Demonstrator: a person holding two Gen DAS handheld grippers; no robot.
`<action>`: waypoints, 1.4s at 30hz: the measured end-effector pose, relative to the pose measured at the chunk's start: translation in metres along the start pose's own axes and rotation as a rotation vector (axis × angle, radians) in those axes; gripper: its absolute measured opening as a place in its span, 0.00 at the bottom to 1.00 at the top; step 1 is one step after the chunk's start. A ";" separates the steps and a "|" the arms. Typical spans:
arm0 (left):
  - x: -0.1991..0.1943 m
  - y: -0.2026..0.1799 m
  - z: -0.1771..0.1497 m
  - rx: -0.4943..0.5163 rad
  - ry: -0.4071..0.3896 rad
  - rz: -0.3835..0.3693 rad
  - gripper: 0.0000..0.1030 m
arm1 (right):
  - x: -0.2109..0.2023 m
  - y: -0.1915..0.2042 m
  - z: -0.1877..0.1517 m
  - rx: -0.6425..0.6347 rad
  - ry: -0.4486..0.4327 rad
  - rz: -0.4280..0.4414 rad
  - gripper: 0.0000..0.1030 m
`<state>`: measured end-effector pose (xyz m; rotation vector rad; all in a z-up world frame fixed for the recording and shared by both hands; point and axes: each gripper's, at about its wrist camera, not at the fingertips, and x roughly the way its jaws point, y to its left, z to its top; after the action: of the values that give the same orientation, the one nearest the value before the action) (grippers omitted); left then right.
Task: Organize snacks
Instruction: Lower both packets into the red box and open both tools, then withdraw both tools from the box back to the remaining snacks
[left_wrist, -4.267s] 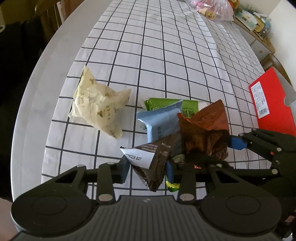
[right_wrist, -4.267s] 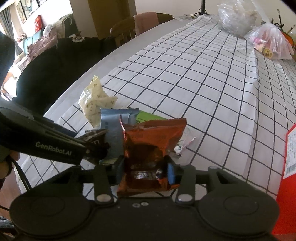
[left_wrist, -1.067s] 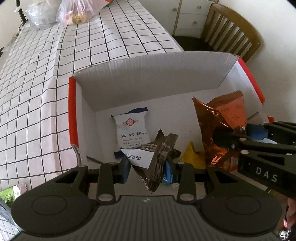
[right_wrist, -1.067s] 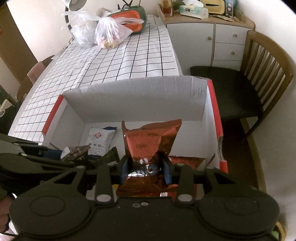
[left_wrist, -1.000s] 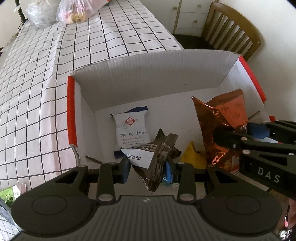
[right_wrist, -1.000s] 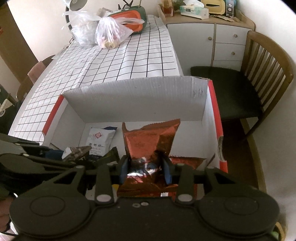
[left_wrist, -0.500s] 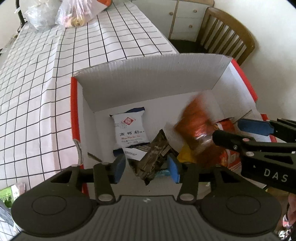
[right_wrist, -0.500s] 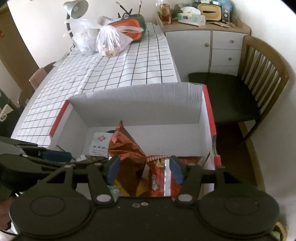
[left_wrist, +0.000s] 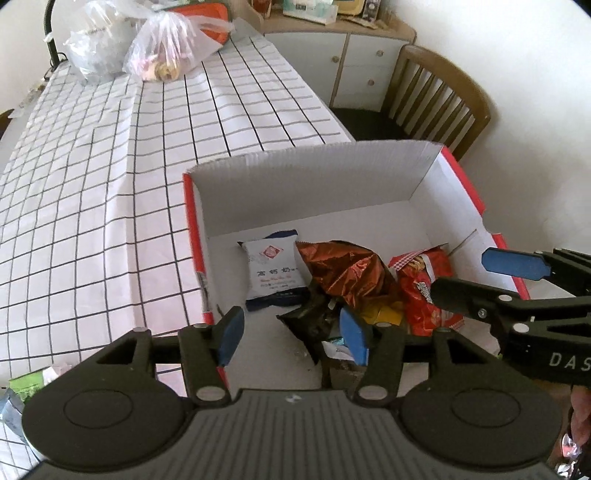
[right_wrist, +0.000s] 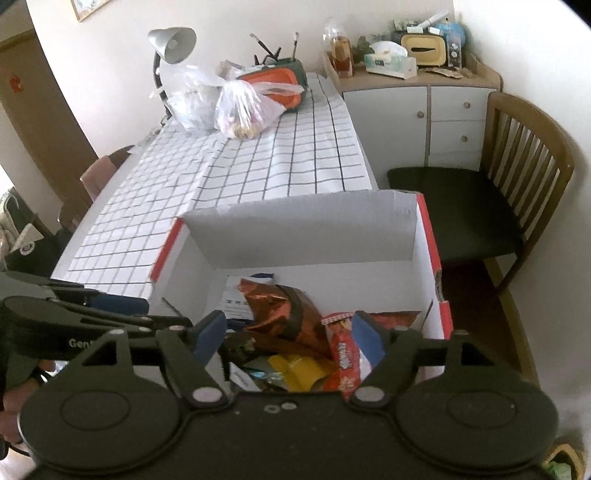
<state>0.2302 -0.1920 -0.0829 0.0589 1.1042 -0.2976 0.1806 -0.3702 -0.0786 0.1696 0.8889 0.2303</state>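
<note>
- Both pairs of tongs hang over the red-and-white cardboard box (left_wrist: 373, 184) at the edge of the checked surface (left_wrist: 92, 192); the left tongs (left_wrist: 291, 328) and right tongs (right_wrist: 288, 334) have just been spreading and now stand released, nothing pinched between the blue pads.
- Seen from the left wrist camera, the copper foil snack bag (left_wrist: 347, 273) lies at the middle of the box floor, the dark brown packet (left_wrist: 314, 317) just at its 7 o'clock, both loose among the other snacks.
- The white milk-biscuit pack (left_wrist: 275, 273) rests at 9 o'clock of the copper bag; the red chip bag (left_wrist: 424, 291) at 3 o'clock; a yellow wrapper (left_wrist: 380, 312) peeks out between them.
- Handling, as judged: these are light, air-puffed film pouches, soft and crinkly, slick on the face and easily crushed; the contents probably break under a hard squeeze.
- Best hold, as judged: the flat crimped seam at a top edge or a corner, where the film is doubled and stiff, not the puffed belly.
- More pouches (left_wrist: 22, 387) show at 8 o'clock in the left wrist view, on the surface outside the box, apparently not yet sorted.
</note>
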 end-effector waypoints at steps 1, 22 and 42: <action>-0.004 0.002 -0.001 -0.002 -0.008 -0.002 0.55 | -0.003 0.002 0.000 0.000 -0.004 0.004 0.75; -0.084 0.069 -0.053 -0.020 -0.170 -0.014 0.67 | -0.030 0.086 -0.013 -0.035 -0.078 0.101 0.97; -0.105 0.194 -0.113 -0.156 -0.164 0.082 0.69 | 0.012 0.181 -0.030 -0.095 -0.003 0.159 0.99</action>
<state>0.1404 0.0379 -0.0608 -0.0577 0.9564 -0.1391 0.1416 -0.1916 -0.0624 0.1518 0.8604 0.4194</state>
